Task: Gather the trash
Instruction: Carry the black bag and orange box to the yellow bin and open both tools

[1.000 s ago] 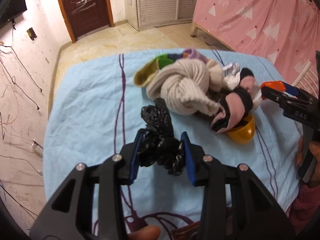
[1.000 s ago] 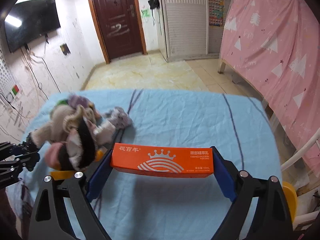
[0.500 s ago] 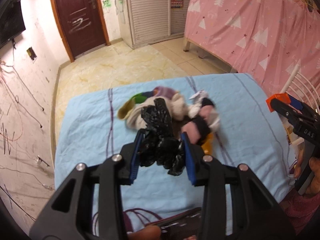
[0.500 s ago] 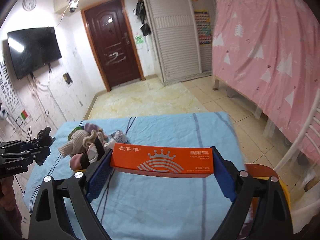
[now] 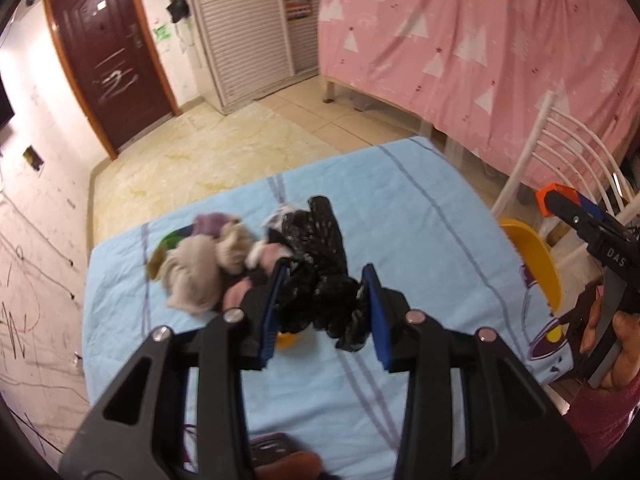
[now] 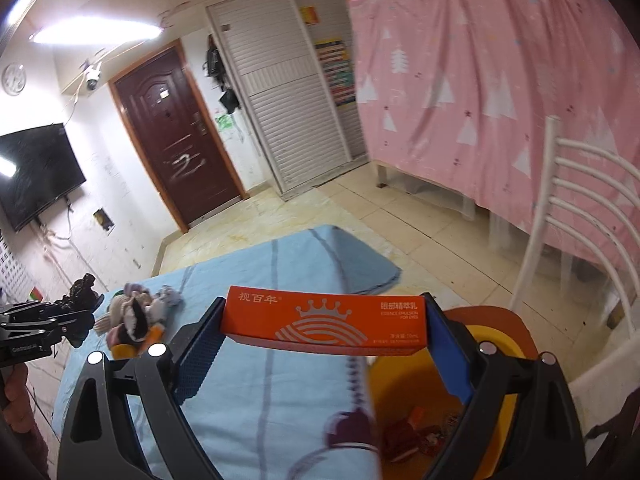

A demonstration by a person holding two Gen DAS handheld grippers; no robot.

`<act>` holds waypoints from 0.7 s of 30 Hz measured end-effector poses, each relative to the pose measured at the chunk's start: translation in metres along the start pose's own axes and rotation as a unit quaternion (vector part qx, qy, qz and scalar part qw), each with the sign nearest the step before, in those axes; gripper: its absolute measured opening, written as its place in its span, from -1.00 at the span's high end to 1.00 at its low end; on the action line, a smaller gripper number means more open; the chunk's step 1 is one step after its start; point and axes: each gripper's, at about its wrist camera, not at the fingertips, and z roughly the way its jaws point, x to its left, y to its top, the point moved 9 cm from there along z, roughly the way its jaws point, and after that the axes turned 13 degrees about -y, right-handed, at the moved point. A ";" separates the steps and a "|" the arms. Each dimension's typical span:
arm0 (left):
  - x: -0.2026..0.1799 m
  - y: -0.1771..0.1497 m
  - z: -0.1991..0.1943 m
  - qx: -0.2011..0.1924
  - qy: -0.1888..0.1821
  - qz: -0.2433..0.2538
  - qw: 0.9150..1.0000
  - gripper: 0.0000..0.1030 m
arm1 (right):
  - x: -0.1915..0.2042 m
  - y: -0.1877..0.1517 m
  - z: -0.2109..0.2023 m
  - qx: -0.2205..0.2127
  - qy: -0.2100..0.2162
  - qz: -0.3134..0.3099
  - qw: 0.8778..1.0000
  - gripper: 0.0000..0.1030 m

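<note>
My left gripper is shut on a crumpled black plastic bag and holds it in the air above the blue-covered table. My right gripper is shut on a long orange carton, held crosswise above the table's right edge. A yellow bin stands to the right of the table with red wrappers inside; it also shows in the left wrist view. The left gripper with the bag shows at the far left of the right wrist view.
A pile of socks and knitted cloth lies on the table's left part, also seen in the right wrist view. A white chair stands behind the bin. A pink curtain hangs at the right.
Both grippers have risen and swung right, still holding their items. The yellow bin has come into the right wrist view under the carton. The sock pile now lies farther left and lower.
</note>
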 end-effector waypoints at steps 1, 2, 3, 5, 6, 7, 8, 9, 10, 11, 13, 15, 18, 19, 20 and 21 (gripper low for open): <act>-0.006 0.001 0.002 0.001 -0.001 0.004 1.000 0.29 | -0.007 -0.002 0.000 0.000 -0.002 0.004 1.000 -0.66; -0.013 0.003 0.005 0.003 -0.002 0.007 1.000 0.29 | -0.015 -0.003 0.001 0.000 -0.004 0.010 1.000 -0.66; -0.019 0.004 0.007 0.005 -0.004 0.011 1.000 0.29 | -0.023 -0.004 0.001 0.000 -0.007 0.016 1.000 -0.66; -0.035 0.008 0.014 0.010 -0.005 0.020 1.000 0.29 | -0.038 -0.008 0.001 0.001 -0.012 0.024 1.000 -0.66; -0.039 0.009 0.016 0.012 -0.006 0.022 1.000 0.29 | -0.044 -0.009 0.001 0.002 -0.015 0.028 1.000 -0.66; -0.048 0.011 0.019 0.014 -0.008 0.027 1.000 0.29 | -0.049 -0.010 0.002 0.002 -0.017 0.030 0.999 -0.66; -0.050 0.013 0.020 0.016 -0.009 0.029 0.999 0.29 | -0.057 -0.013 0.003 0.004 -0.020 0.034 0.999 -0.66; -0.058 0.015 0.024 0.017 -0.011 0.031 0.999 0.29 | -0.063 -0.015 0.004 0.005 -0.022 0.036 0.999 -0.66; -0.063 0.018 0.026 0.018 -0.013 0.033 0.999 0.29 | -0.070 -0.018 0.005 0.008 -0.025 0.038 0.999 -0.66; -0.068 0.020 0.029 0.020 -0.016 0.034 0.999 0.29 | -0.075 -0.021 0.006 0.010 -0.026 0.038 0.999 -0.66; -0.081 0.025 0.036 0.023 -0.022 0.037 0.999 0.29 | -0.083 -0.026 0.008 0.014 -0.030 0.038 0.999 -0.66; -0.096 0.029 0.045 0.028 -0.030 0.042 0.998 0.29 | -0.093 -0.032 0.011 0.020 -0.034 0.041 0.998 -0.66; -0.118 0.035 0.057 0.037 -0.041 0.049 0.997 0.29 | -0.107 -0.043 0.015 0.029 -0.037 0.046 0.998 -0.66; -0.126 0.037 0.062 0.041 -0.046 0.050 0.997 0.29 | -0.109 -0.047 0.017 0.034 -0.035 0.045 0.998 -0.66; -0.131 0.037 0.065 0.043 -0.050 0.051 0.996 0.29 | -0.110 -0.050 0.018 0.038 -0.032 0.042 0.998 -0.66; -0.140 0.038 0.070 0.048 -0.056 0.051 0.996 0.29 | -0.110 -0.052 0.019 0.040 -0.029 0.040 0.998 -0.66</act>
